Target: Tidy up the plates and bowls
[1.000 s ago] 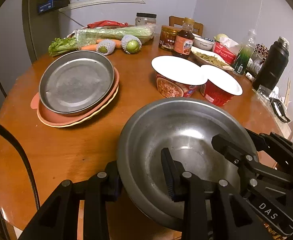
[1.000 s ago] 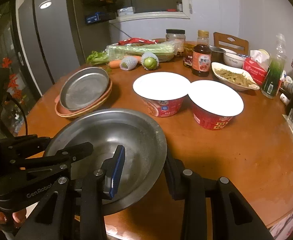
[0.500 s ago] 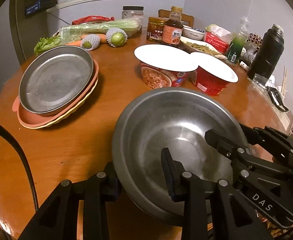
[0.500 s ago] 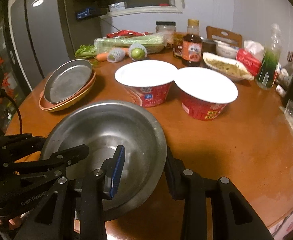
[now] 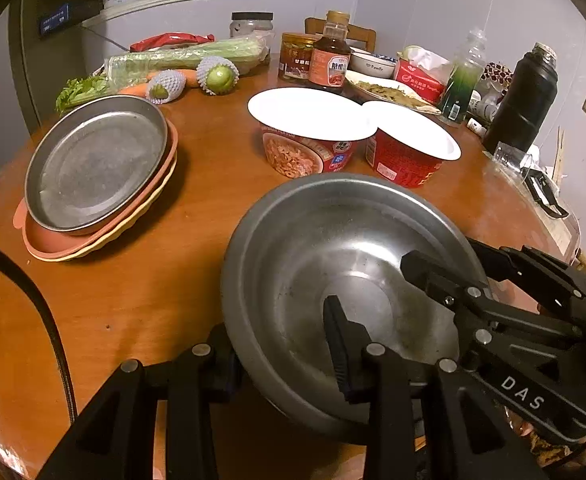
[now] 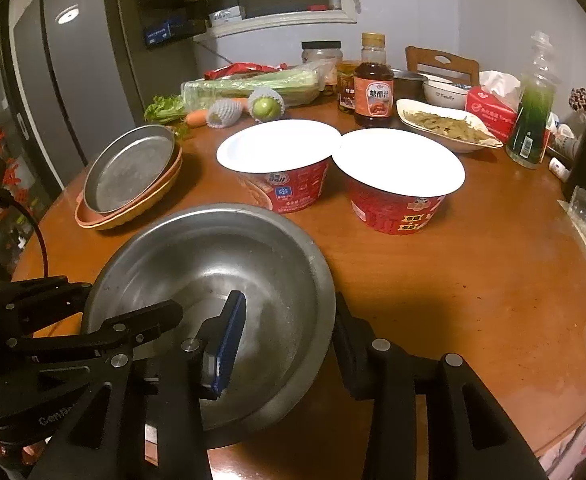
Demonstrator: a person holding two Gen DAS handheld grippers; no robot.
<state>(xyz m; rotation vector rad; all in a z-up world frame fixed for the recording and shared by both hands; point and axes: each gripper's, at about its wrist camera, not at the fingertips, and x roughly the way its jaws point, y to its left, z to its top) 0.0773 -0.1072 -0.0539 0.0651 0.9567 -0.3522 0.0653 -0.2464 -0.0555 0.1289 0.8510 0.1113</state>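
A large steel bowl (image 5: 333, 248) (image 6: 221, 264) is held between both grippers above the wooden table. My left gripper (image 5: 281, 352) straddles the bowl's near-left rim, one finger inside and one outside. My right gripper (image 6: 289, 332) straddles the rim on the bowl's right side the same way. A steel plate (image 5: 93, 160) (image 6: 129, 168) lies on a stack of pink and yellow plates (image 5: 105, 236) at the table's left.
Two lidded red instant-noodle bowls (image 5: 313, 136) (image 6: 397, 176) stand just behind the steel bowl. Behind them are sauce bottles (image 5: 329, 60), celery, netted fruit, a dish of food (image 6: 445, 126), a tissue pack and a black flask (image 5: 525, 96). The table edge (image 6: 573, 420) curves near right.
Both grippers and the steel bowl have shifted a little over the table, keeping the same hold. The noodle bowls appear closer behind the bowl than before.
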